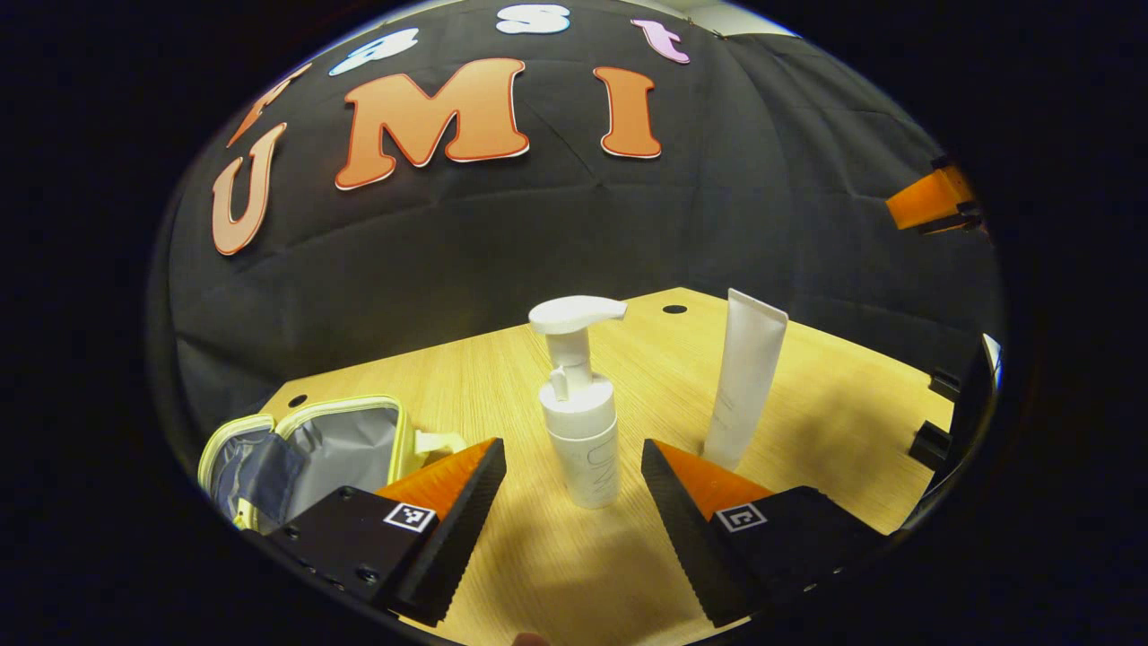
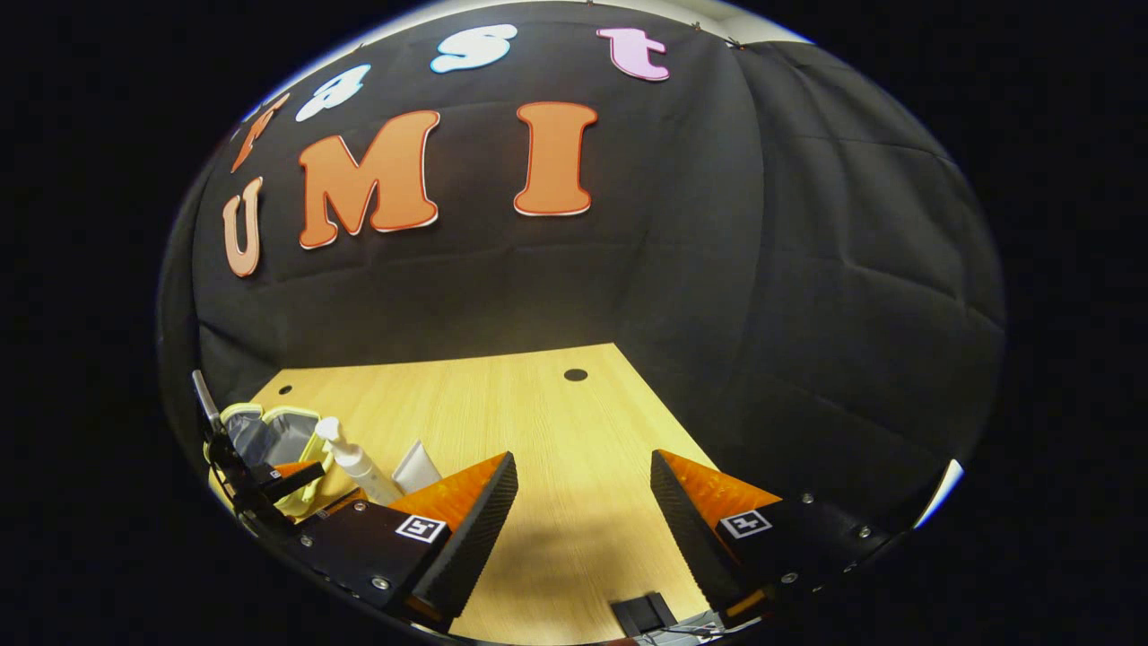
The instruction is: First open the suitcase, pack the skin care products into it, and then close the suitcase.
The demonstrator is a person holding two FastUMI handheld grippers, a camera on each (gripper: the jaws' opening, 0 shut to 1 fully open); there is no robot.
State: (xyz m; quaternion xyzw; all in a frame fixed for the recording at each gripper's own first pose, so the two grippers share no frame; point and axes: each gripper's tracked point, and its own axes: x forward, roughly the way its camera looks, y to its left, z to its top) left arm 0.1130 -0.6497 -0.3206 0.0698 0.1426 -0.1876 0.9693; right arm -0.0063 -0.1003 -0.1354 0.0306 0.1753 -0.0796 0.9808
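We saw the wooden worktop (image 2: 538, 404) running back to the black cloth wall, its far edge and right-hand edge bare in the right gripper view, with broad free surface ahead of the right tongs (image 2: 583, 502). Those tongs hung low over the wood, level and pointing toward the far corner, fingers spread wide with nothing between them. The suitcase (image 1: 305, 449), a small yellow-trimmed case with a grey lining, lay open near the worktop's left edge; in the right gripper view it (image 2: 269, 435) sat far to the left. The left tongs (image 1: 574, 502) were held low and level too, fingers spread well apart on either side of the white pump bottle (image 1: 581, 422), which stood upright between them without either finger touching it. The white tube (image 1: 744, 381) stood upright on its cap just beyond the right finger, near the bottle but apart from it. From the right gripper view we made out the left tongs (image 2: 287, 480) beside the case, the bottle (image 2: 354, 459) and tube (image 2: 417, 467) close by.
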